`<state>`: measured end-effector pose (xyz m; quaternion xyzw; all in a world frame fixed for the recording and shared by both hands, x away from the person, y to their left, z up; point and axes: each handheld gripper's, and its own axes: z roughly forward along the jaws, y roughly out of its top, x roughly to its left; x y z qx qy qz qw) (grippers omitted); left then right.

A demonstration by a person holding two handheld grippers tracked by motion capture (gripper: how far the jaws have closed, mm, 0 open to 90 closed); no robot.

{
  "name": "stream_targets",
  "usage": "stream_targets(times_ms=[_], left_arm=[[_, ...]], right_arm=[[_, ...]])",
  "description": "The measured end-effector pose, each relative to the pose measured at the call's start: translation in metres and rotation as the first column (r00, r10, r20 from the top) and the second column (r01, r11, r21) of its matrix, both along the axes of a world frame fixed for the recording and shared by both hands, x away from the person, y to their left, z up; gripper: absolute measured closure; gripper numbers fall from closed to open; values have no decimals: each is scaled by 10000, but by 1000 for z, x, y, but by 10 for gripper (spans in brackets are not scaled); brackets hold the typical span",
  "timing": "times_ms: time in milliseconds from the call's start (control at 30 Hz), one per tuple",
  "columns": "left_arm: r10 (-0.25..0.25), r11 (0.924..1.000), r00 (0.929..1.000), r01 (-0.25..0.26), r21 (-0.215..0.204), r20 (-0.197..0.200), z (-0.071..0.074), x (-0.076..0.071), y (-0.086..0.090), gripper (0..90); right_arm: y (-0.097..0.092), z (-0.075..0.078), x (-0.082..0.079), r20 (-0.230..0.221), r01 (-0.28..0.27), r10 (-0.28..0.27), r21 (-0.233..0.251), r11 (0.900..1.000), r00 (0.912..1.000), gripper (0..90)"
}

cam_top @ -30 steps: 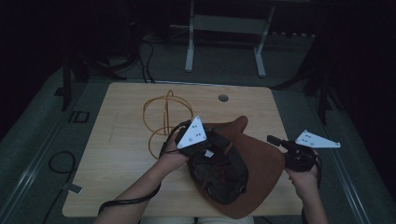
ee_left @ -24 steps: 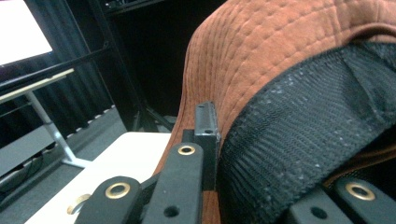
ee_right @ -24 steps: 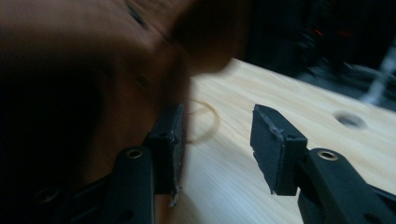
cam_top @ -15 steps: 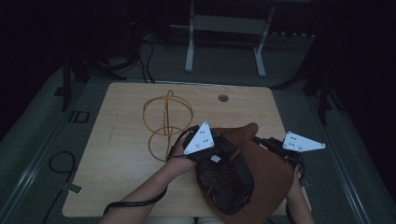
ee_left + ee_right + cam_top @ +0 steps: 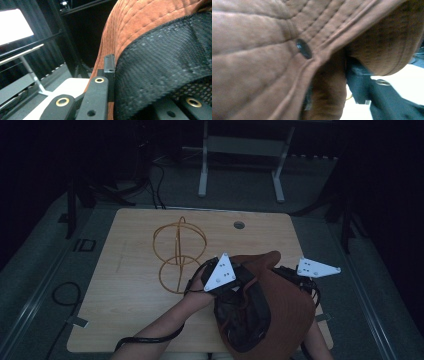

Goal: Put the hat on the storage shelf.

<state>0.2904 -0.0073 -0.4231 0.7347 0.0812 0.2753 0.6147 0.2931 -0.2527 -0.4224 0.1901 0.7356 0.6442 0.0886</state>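
Observation:
A brown suede hat [image 5: 287,312] with a black mesh lining [image 5: 245,317] is held up over the table's near right part, opening toward the camera. My left gripper [image 5: 239,282] is shut on its rim at the left; in the left gripper view a black fingertip [image 5: 109,65] presses the hat's [image 5: 150,22] banded edge. My right gripper [image 5: 281,271] sits against the brim's far right edge. Its jaws have just been closing with hat [image 5: 262,50] fabric folded between them, and the cloth hides whether the pads press. A gold wire stand [image 5: 175,255] rests mid-table.
The wooden table [image 5: 125,310] has a round cable hole [image 5: 239,225] near its far edge. A metal frame [image 5: 240,150] stands on the floor beyond, and cables [image 5: 65,295] lie left of the table.
My right gripper has moved left from clear of the hat up against its brim. The left gripper and the hat have shifted a little right and toward me.

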Motion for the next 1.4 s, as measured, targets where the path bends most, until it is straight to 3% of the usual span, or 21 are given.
stream_targets(times_ms=[200, 267, 300, 433, 667, 733, 967, 1100, 1267, 1400], left_arm=[[152, 9997, 9997, -156, -179, -205, -2, 3, 2, 859], [-38, 9998, 9996, 33, -177, -268, -1, 4, 3, 855], [-50, 9999, 9998, 48, -137, -188, 0, 3, 2, 855], [-62, 9999, 9998, 60, -100, -195, 3, 2, -1, 838], [58, 9999, 9979, -66, -110, -649, 7, 6, 5, 607], [57, 9996, 9973, -77, -257, -736, 8, 6, 7, 587], [437, 9988, 9951, -455, -180, -886, 9, 4, 16, 449], [724, 9969, 9898, -754, -205, -1231, 5, 2, 26, 399], [921, 9957, 9859, -899, 220, -1400, -6, -5, 38, 383], [1037, 9939, 9800, -959, 538, -1697, -18, -8, 48, 312]], right_arm=[[1, 3, 4, -273, 145, -150, -193, 9997, 9995, 647], [-1, 3, 2, -52, 569, -571, -332, 9978, 9984, 879], [-3, 2, 2, -103, 431, -434, -281, 9987, 9990, 886], [-6, 4, -1, 30, 540, -539, -146, 9984, 9985, 898], [-11, 8, -4, 60, 834, -833, -153, 9964, 9965, 900], [-12, 9, -3, 48, 885, -885, -101, 9960, 9961, 900], [-24, 19, 2, 5, 1322, -1323, 377, 9905, 9912, 900], [-31, 25, 6, -117, 1658, -1654, 576, 9845, 9862, 900], [-37, 35, 14, -116, 2056, -2054, 797, 9754, 9786, 900], [-37, 44, 21, -99, 2334, -2333, 738, 9696, 9724, 900]])
